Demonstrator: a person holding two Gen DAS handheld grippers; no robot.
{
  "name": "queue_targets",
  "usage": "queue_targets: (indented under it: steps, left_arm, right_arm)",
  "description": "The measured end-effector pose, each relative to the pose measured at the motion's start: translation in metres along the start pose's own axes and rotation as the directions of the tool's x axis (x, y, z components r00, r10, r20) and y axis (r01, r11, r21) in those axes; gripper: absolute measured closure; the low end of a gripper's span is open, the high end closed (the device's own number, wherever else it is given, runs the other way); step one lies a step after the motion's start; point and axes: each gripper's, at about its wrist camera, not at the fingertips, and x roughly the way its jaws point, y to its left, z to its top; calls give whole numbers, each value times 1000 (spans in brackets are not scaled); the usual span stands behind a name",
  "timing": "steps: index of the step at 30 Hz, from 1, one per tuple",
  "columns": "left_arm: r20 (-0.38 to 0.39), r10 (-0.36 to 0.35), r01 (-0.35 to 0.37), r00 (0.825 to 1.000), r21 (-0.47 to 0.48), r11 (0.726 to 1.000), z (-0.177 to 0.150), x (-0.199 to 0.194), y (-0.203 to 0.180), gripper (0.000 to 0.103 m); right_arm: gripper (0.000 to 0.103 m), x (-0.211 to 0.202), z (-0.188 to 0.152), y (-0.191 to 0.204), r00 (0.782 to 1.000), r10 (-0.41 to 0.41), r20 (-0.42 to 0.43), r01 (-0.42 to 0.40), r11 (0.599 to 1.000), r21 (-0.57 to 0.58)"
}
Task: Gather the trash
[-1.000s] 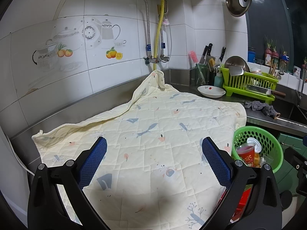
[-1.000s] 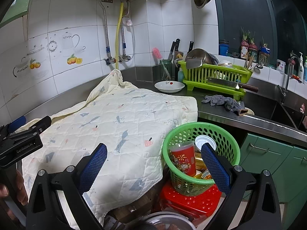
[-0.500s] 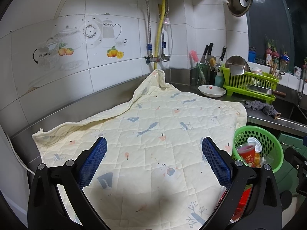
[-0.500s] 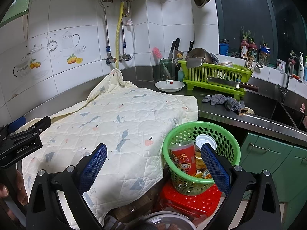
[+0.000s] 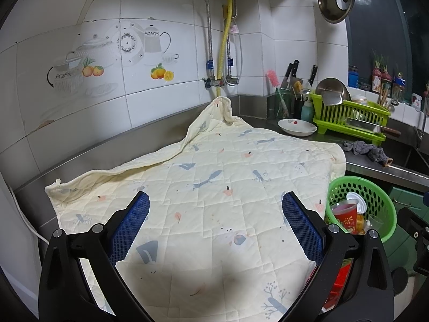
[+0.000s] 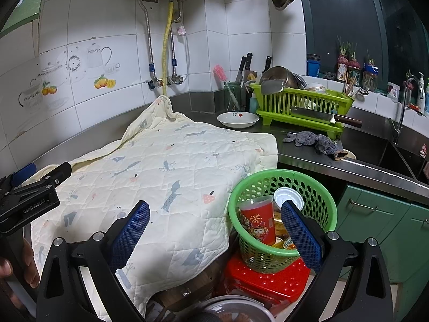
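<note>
Inside green basket [image 6: 281,185]: red cup [image 6: 258,222] upright, mouth up, leaning slightly.

Quilted cloth [image 5: 214,187] over counter, white dish [image 5: 297,128], lime drying rack [image 5: 351,118], grey rag [image 5: 367,150]

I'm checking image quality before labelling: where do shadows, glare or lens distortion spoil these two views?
Left wrist view: a dark shadow falls on the near quilt between the open left gripper; corners vignette black, and wall tiles bow. Right wrist view: the window reflects a ceiling light, the counter edge glints, the basket is sharp, and the edges curve strongly.
</note>
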Motion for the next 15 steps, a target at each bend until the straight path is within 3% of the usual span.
queue_targets:
  steps: [15]
  left_arm:
    - [-3, 10, -10, 1000, -12, 1000, 1, 1, 3, 5]
  right_arm:
    - [8, 0, 0, 1, 1000, 0, -3, 0, 1000, 0]
